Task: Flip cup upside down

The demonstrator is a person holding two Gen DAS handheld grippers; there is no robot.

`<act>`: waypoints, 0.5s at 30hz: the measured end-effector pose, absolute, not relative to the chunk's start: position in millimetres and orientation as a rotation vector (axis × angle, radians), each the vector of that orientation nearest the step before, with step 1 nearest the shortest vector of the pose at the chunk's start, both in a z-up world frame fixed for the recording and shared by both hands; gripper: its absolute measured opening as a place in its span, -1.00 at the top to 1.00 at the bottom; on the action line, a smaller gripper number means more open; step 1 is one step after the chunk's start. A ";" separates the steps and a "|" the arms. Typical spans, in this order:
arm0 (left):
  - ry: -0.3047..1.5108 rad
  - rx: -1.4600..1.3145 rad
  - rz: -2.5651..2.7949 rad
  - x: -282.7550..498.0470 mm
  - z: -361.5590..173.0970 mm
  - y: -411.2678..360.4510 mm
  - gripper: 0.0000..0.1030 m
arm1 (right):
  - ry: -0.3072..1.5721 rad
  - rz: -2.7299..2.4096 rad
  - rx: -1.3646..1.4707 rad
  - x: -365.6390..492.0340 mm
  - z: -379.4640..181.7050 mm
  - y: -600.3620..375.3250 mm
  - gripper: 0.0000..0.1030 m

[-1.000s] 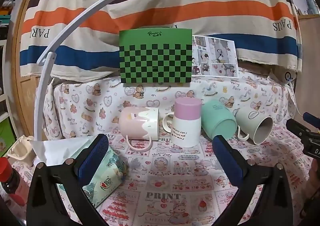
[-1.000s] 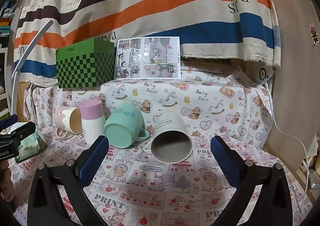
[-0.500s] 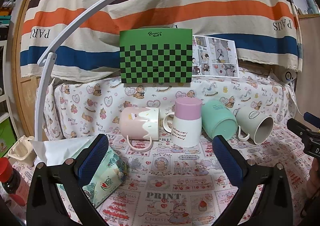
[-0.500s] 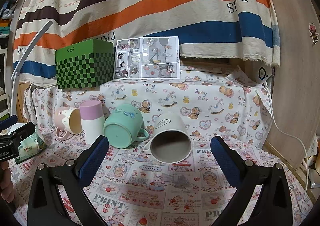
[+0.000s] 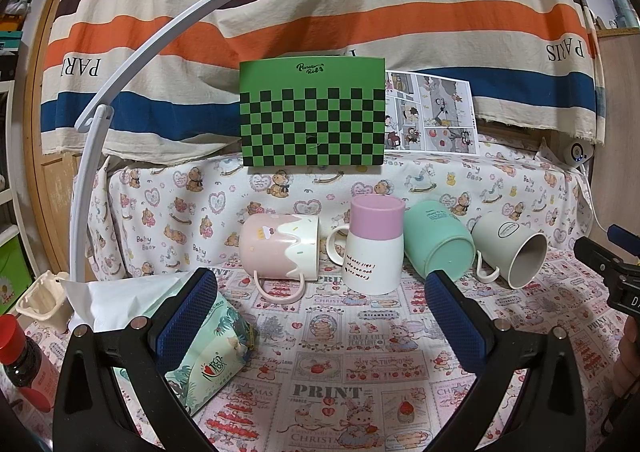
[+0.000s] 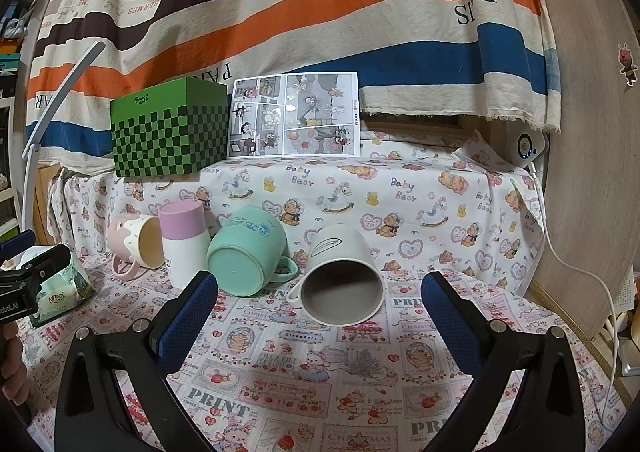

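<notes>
Grey cup [image 6: 340, 280] on its side — between, seemingly beyond, the spread right gripper [image 6: 320, 302] fingers.

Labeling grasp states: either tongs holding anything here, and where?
Nothing is held. The left tongs and the right tongs are both open and empty, short of the cups; the grey cup lies untouched on its side.

Left tongs [image 5: 320, 292] gape, holding nothing, above the printed table [image 5: 328, 336]. Beyond them, a pink-topped cup [image 5: 374, 248] stands inverted between pink [image 5: 280, 248] and mint [image 5: 438, 242] cups lying sideways.
</notes>
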State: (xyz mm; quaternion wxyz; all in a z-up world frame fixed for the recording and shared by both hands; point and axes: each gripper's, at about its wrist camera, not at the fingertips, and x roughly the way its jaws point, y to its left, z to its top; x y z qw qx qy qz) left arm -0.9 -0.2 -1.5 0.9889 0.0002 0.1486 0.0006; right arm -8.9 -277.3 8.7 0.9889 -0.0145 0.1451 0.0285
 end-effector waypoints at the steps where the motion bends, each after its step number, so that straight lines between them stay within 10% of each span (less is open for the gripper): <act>1: 0.299 0.001 0.001 -0.7 -1.5 -0.4 -1.00 | 0.292 0.057 -0.029 -8.9 8.7 -277.2 -1.00; 15: 0.300 0.001 -0.002 -0.7 -1.8 1.1 -1.00 | 0.301 0.053 -0.022 -6.7 8.5 -279.4 -1.00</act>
